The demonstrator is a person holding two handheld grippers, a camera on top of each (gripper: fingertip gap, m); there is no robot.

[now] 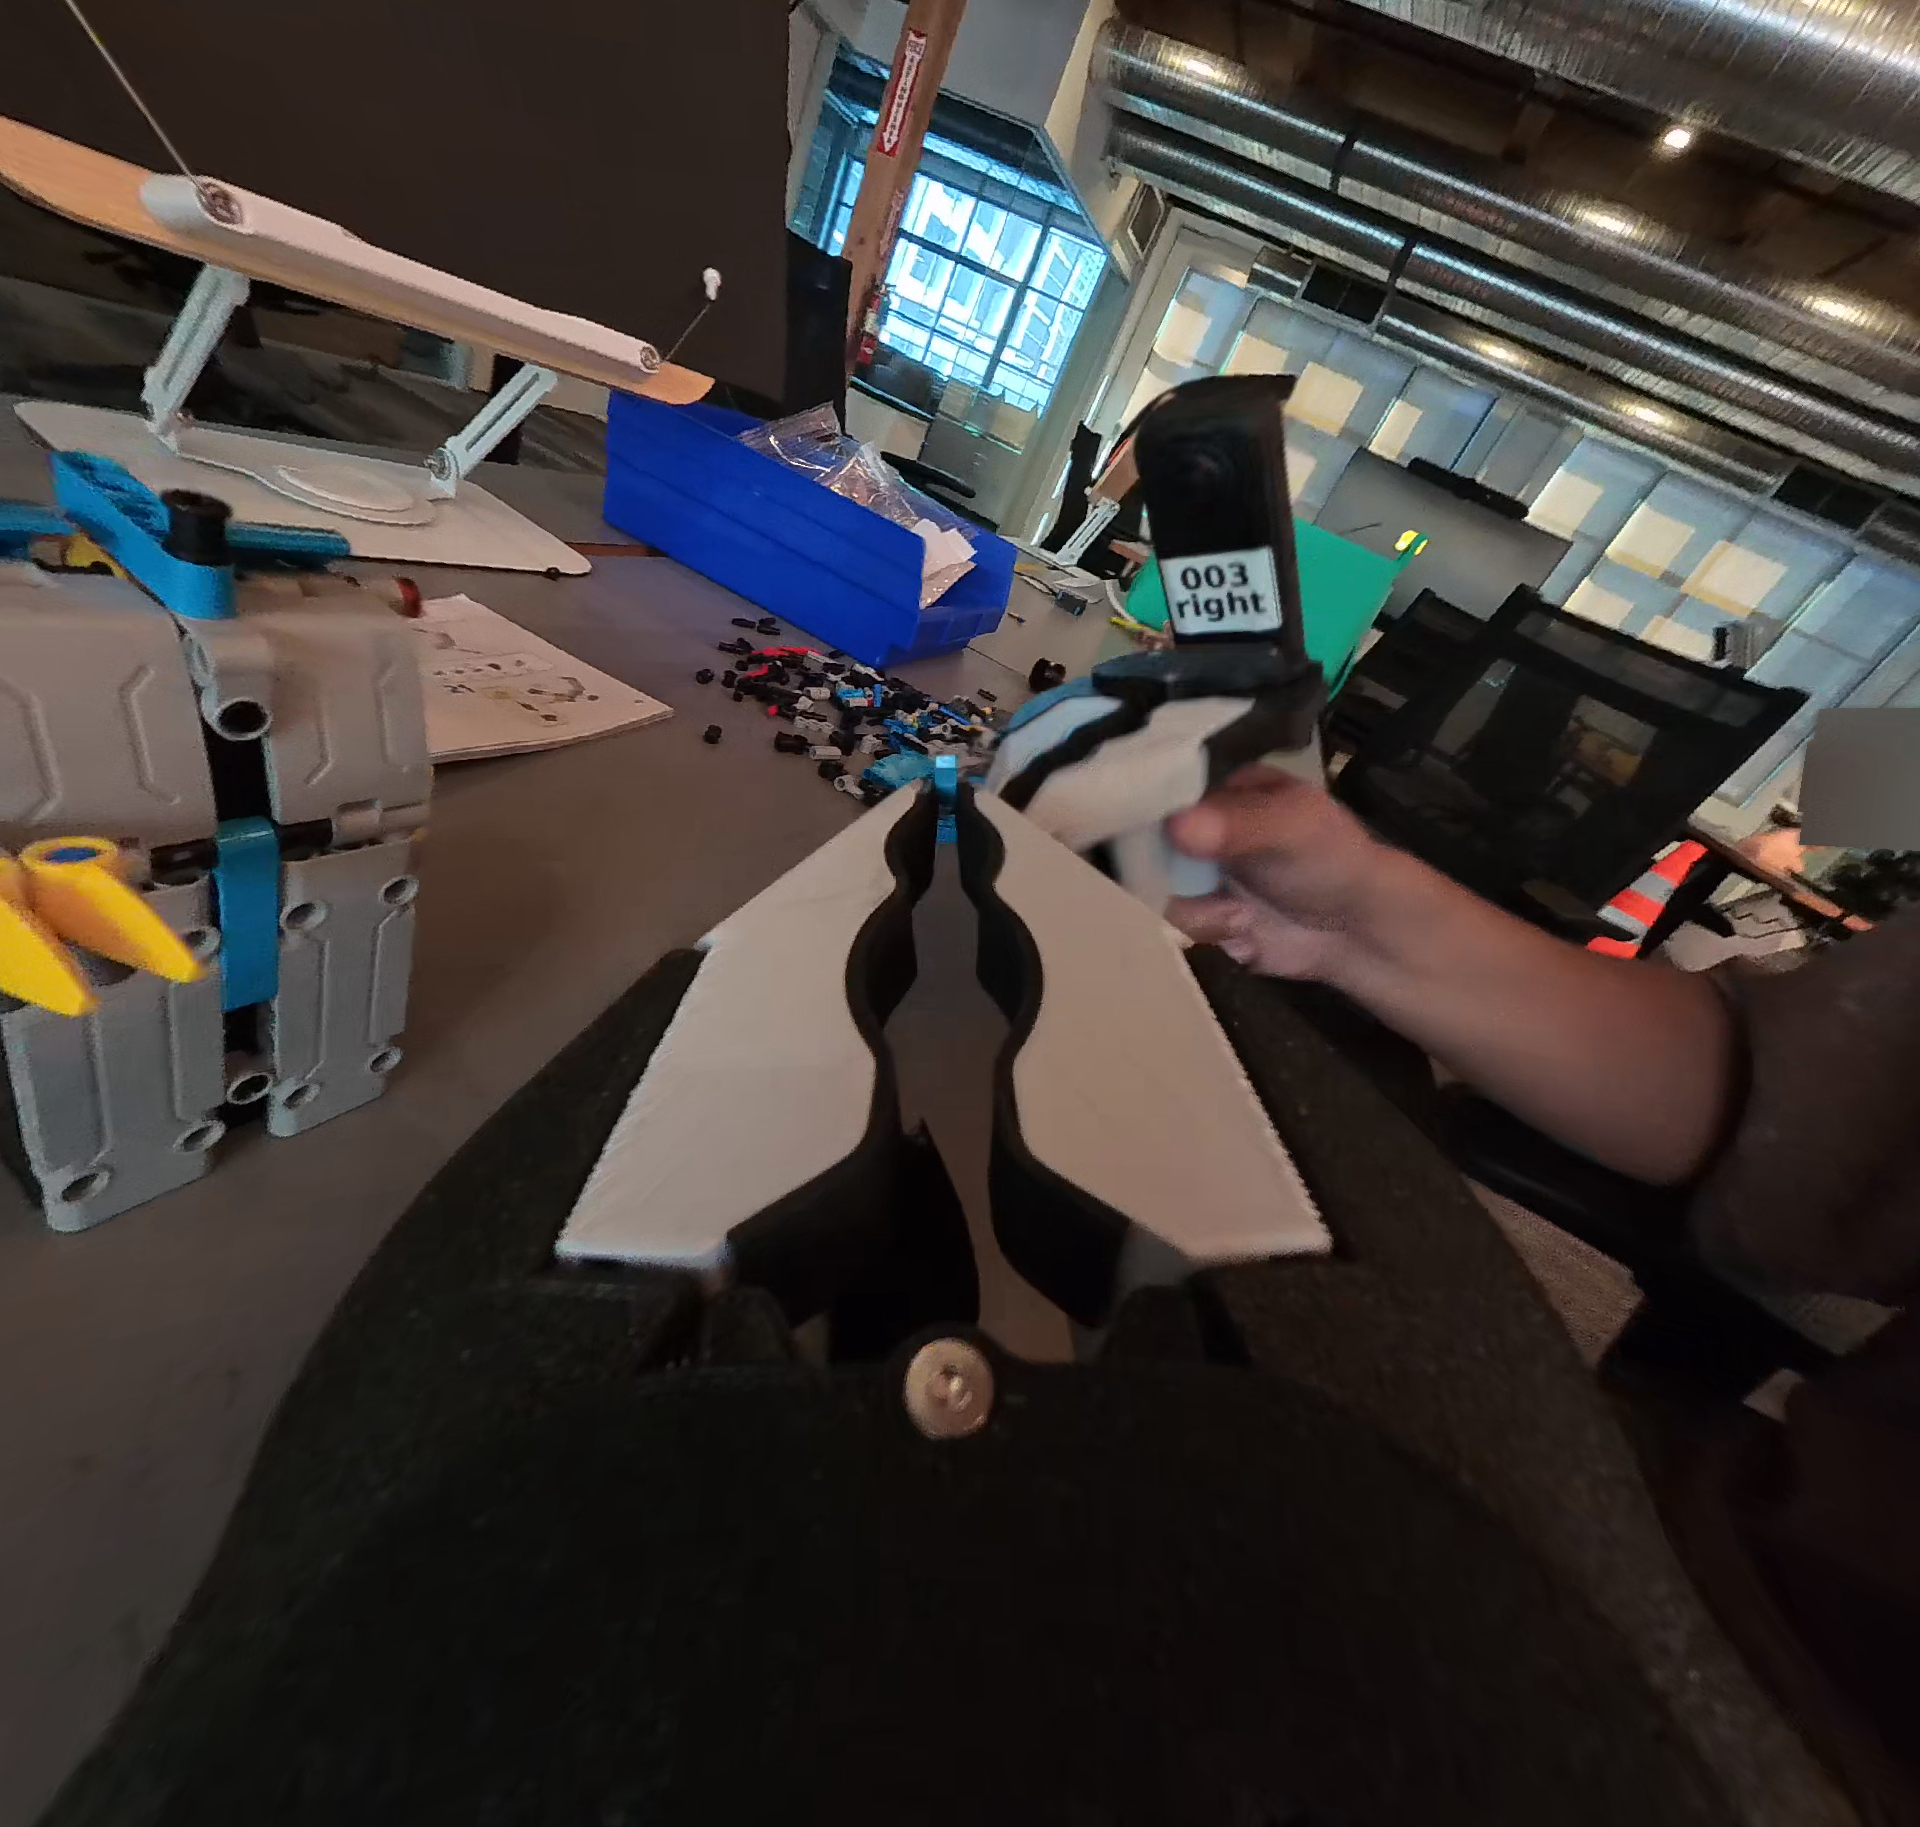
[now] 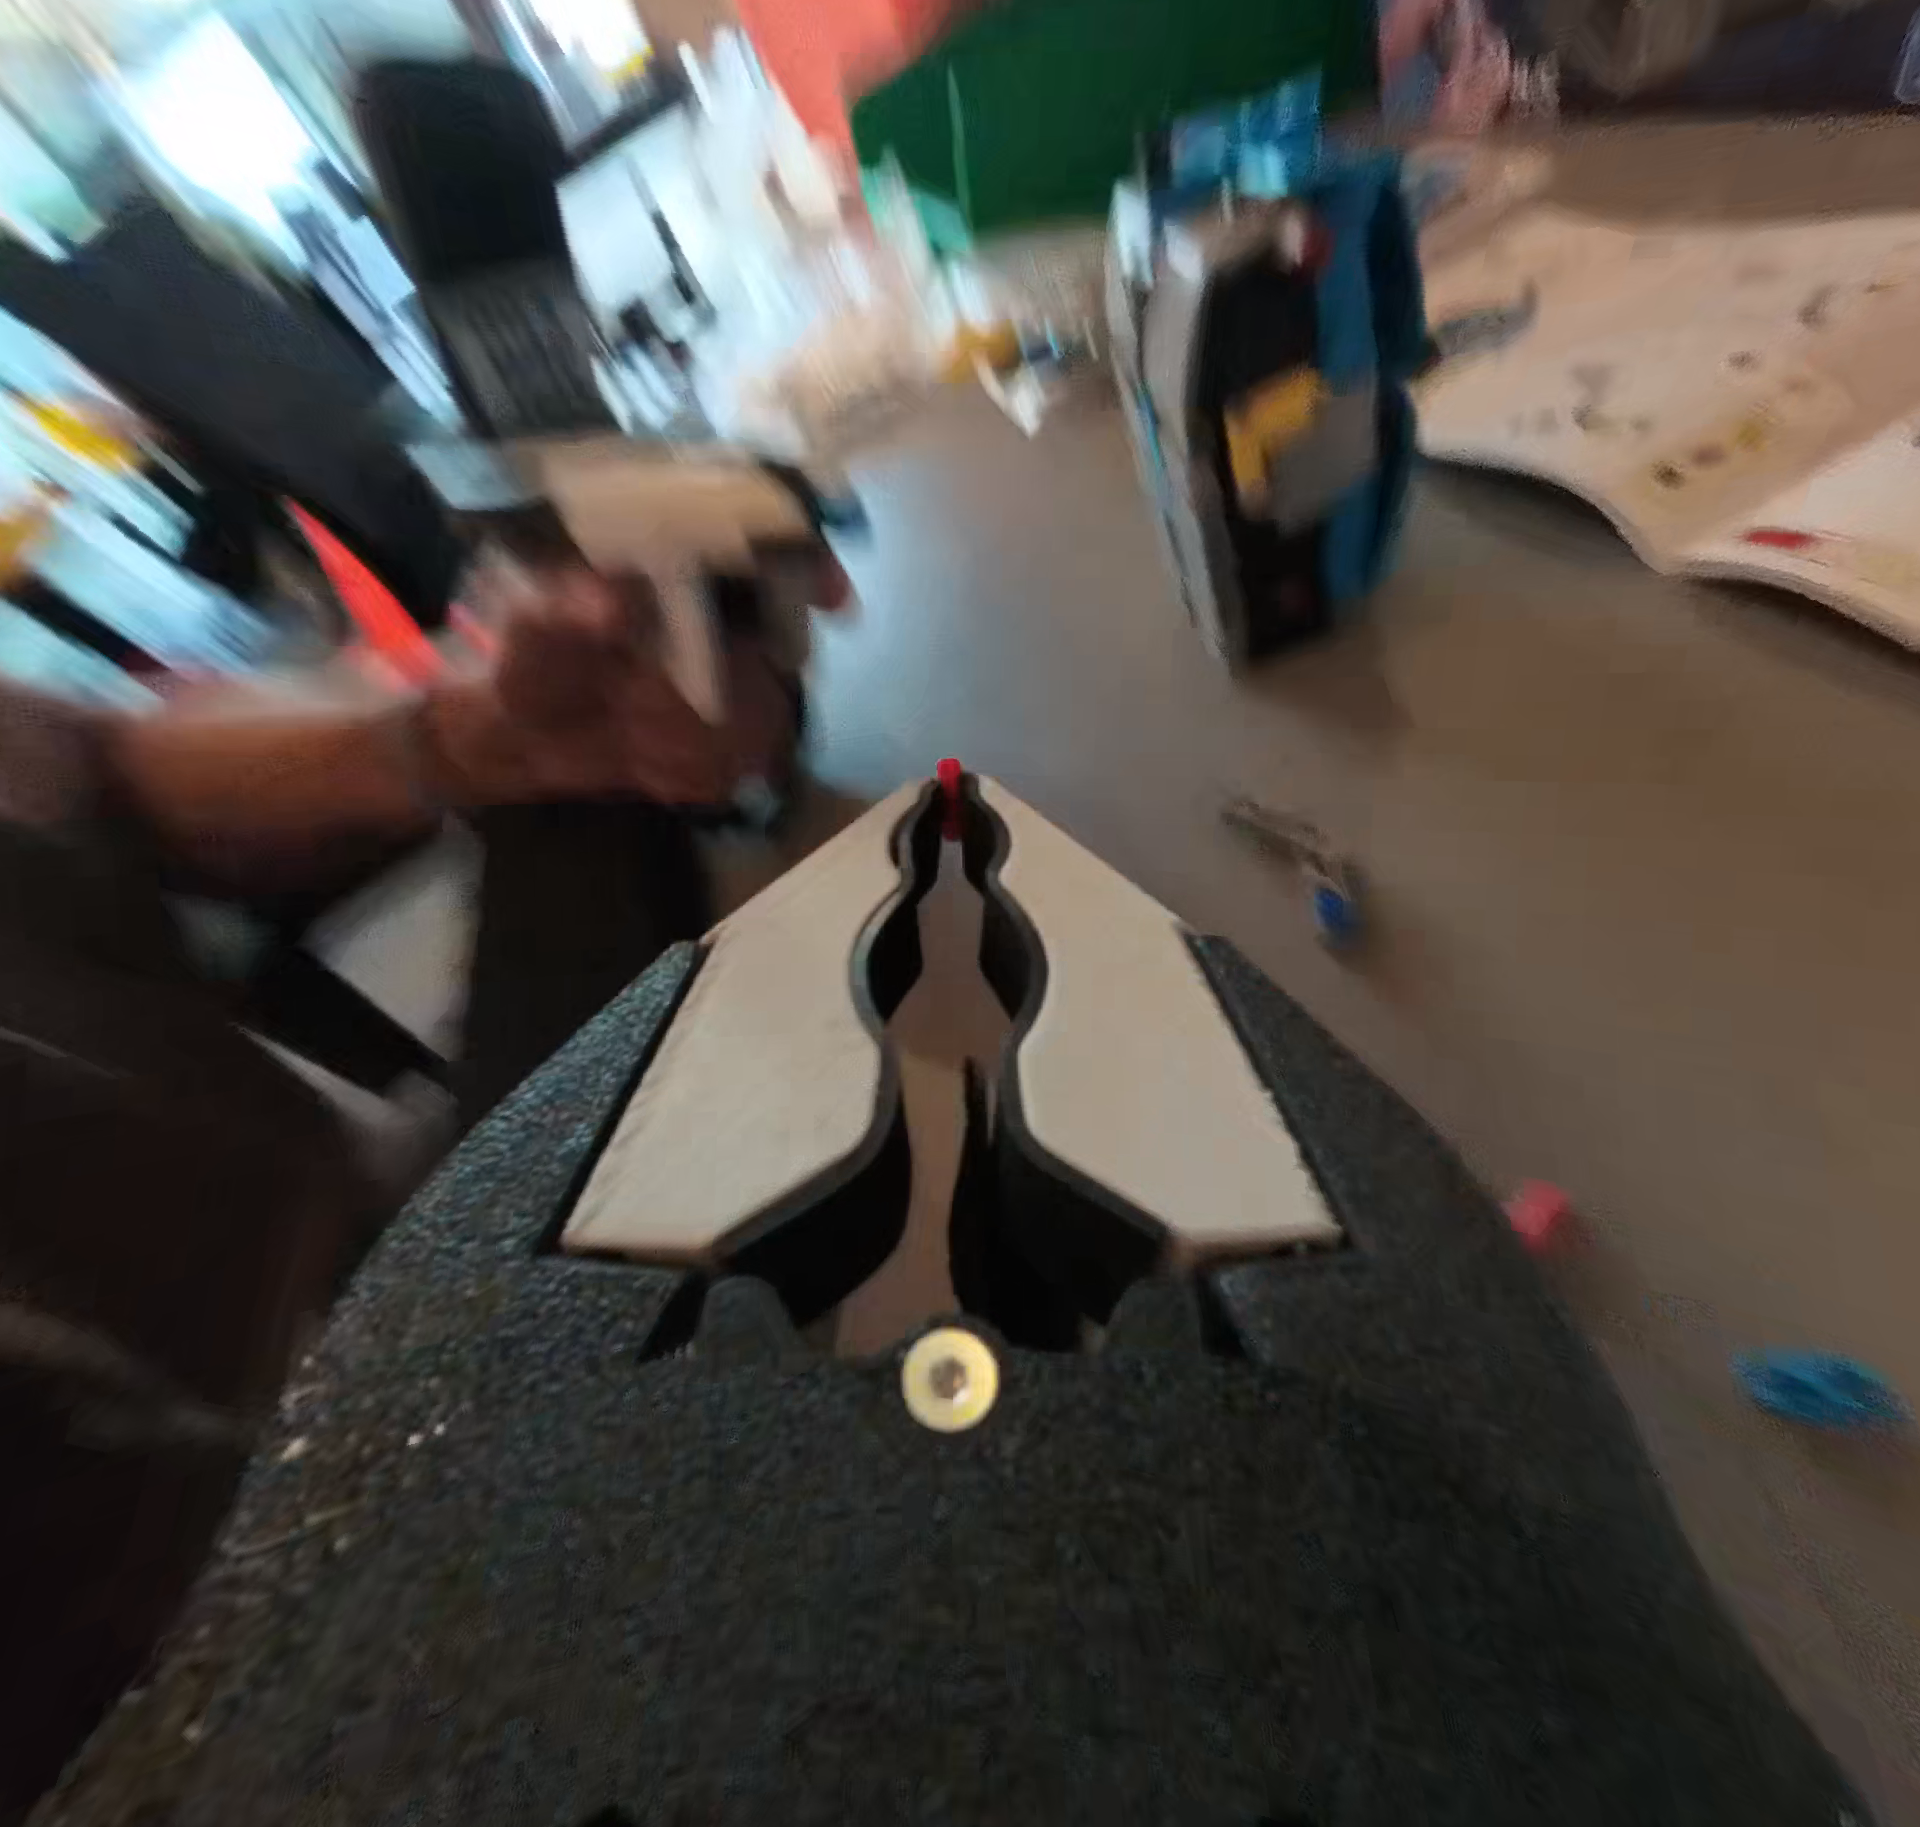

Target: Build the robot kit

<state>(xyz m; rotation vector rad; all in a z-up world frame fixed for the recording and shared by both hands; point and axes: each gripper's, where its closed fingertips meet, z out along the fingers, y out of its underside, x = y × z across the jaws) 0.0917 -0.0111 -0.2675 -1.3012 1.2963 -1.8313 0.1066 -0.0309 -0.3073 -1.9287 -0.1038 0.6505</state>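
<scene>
Our left gripper (image 1: pixel 945 803) has its jaws pinched together on a small blue piece (image 1: pixel 945 790), which pokes up right at the tips. Just beyond the tips we see the scatter of small parts (image 1: pixel 852 707), black, blue and red bits strewn over the grey table (image 1: pixel 582 904). Right of the jaws, close by, a hand (image 1: pixel 1262 878) grips the handle of our right gripper (image 1: pixel 1013 743), whose nose points down toward that scatter.

Left of the jaws stands the grey block model (image 1: pixel 197 842) with blue connectors and yellow pointed pieces on its side. Farther out, beyond the model, an open instruction booklet (image 1: pixel 520 676) lies flat, and past the scatter sits a blue bin (image 1: pixel 790 530) with clear plastic bags in it. Farthest left, a white stand (image 1: pixel 332 375) carries a tilted wooden board.

Over in the right wrist view, everything is smeared with blur, but the right gripper's jaws are clamped on a small red piece (image 2: pixel 948 790) that sticks out at the tips. Left of those jaws, a hand holds the left gripper (image 2: pixel 665 520). Ahead and to the right, the block model stands on the table, the booklet beyond it.
</scene>
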